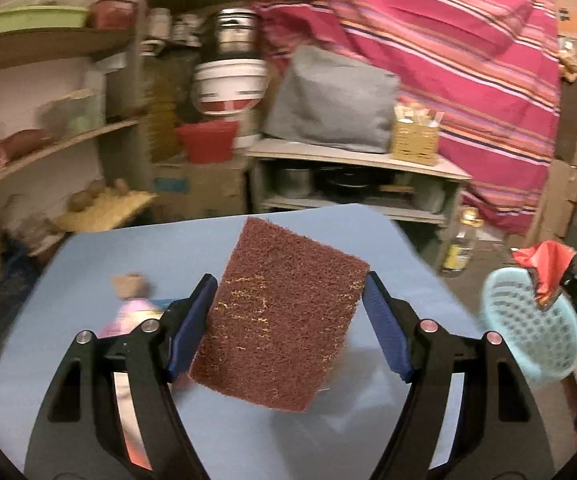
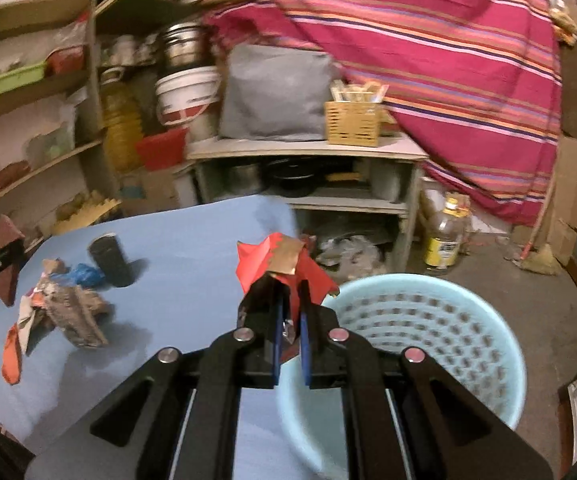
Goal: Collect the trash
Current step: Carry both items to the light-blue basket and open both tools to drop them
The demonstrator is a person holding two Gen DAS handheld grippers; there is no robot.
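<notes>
Trash: two pieces are in the grippers, more lies on the counter [image 2: 176,240]; the landmark for everything below is the pale blue basket [image 2: 428,340] standing on the floor just beside the counter's edge.
Red wrapper [image 2: 280,260]: crumpled red and gold foil, clamped between the pressed-together fingers of the right gripper [image 2: 290,300], held up near the basket's rim on the counter side, not yet over its opening as far as this view shows.
Scrub pad [image 1: 280,312]: a brown abrasive sheet held across the left gripper [image 1: 288,316], whose fingers stand wide apart and bear on its two edges; it is above the counter, well apart from the basket.
Basket contents: the part of the inside that shows looks bare; the bottom is partly hidden by the gripper.
Left on the counter: a heap of scraps [image 2: 68,312] of torn paper and orange wrapper, a blue crumpled bit [image 2: 84,276] and a dark cylinder [image 2: 110,256], all on the far side of the counter from the basket.
Progress: early by my reading; nothing visibly dropped in, two items in transit.
Remaining: release both held pieces into the basket, then fetch the heap.
</notes>
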